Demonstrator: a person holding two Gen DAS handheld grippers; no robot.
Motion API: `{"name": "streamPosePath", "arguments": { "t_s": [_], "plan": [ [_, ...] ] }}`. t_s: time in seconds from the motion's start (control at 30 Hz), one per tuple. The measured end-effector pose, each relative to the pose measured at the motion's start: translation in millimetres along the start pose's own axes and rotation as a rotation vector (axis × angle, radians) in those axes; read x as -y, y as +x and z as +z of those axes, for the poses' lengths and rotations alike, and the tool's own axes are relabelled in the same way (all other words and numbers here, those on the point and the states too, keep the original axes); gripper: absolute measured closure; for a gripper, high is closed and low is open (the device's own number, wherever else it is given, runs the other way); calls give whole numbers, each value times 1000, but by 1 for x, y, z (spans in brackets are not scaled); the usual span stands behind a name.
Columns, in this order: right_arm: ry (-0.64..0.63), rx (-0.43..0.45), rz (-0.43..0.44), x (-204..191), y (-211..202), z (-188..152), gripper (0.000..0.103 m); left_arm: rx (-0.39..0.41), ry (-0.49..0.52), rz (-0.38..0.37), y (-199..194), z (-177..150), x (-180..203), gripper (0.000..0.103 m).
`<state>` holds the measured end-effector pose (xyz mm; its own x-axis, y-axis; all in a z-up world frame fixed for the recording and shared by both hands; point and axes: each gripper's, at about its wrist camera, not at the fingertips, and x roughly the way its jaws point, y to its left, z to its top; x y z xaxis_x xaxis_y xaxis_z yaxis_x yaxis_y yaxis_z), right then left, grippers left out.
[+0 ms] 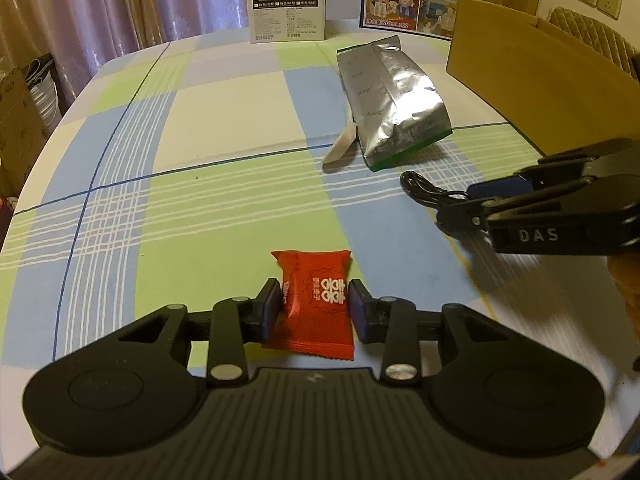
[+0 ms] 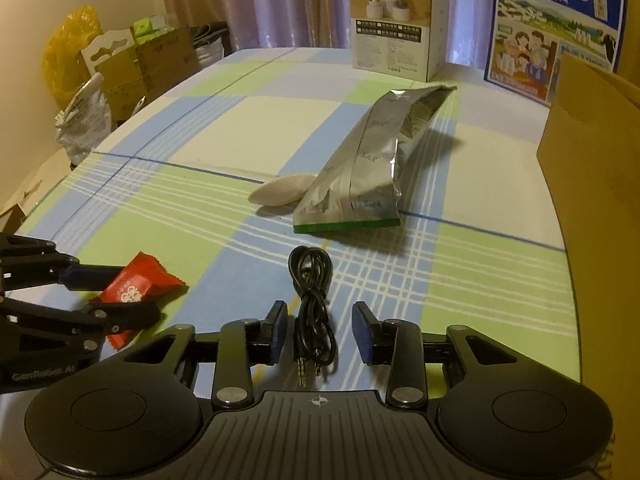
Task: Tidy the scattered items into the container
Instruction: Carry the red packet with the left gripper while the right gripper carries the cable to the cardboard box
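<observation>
The left claw [image 1: 313, 309] stands with its two blue pads on either side of a small red foil sweet packet printed with white characters [image 1: 313, 306]. The pads look to be touching or all but touching the packet's sides, but whether they grip it yet cannot be told; the packet still seems to lie on the checked green, blue and cream cloth of the surface [image 1: 224, 128]. Its long axis runs straight ahead along the fingers, so the claw spans its short width.

The right claw [image 2: 320, 334] is released, its pads set apart with clear gaps around a coiled black audio cable with two metal jack plugs [image 2: 314, 312]. The coil lies lengthwise between the fingers, plugs toward the camera and loop pointing away. Closing here would likely catch the bundle across its narrow waist, which judges well for a gather, though loose strands could slip out.

Farther out, a crumpled silver foil pouch with a green bottom edge [image 2: 360, 172] lies flat, a pale oval spoon-like piece [image 2: 280, 192] tucked against its near left corner. Both are well ahead of either claw.

The plain brown cardboard box [image 2: 600, 208], taken to be the container, stands at the right edge of the surface. It is nearer the right claw; the left one would have to carry the sweet across, past the other arm.
</observation>
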<state>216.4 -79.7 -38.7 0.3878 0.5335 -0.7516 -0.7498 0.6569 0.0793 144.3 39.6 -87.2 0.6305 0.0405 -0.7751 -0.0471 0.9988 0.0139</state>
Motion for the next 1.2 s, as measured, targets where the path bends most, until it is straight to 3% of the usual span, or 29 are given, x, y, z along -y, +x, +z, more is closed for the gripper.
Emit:
{"name": "streamPosePath", "arguments": {
  "t_s": [0.23, 0.3, 0.93, 1.2],
  "plan": [
    [-21, -8, 1, -5, 4, 3, 70, -8, -22, 0, 0, 1, 0, 73],
    [-27, -14, -6, -6, 3, 3, 90, -8, -21, -5, -1, 1, 0, 76],
    [24, 50, 0, -9, -32, -1, 91, -10, -24, -26, -34, 7, 8, 77],
    [36, 93, -21, -14, -67, -2, 91, 5, -23, -42, -59, 12, 25, 77]
  ]
}}
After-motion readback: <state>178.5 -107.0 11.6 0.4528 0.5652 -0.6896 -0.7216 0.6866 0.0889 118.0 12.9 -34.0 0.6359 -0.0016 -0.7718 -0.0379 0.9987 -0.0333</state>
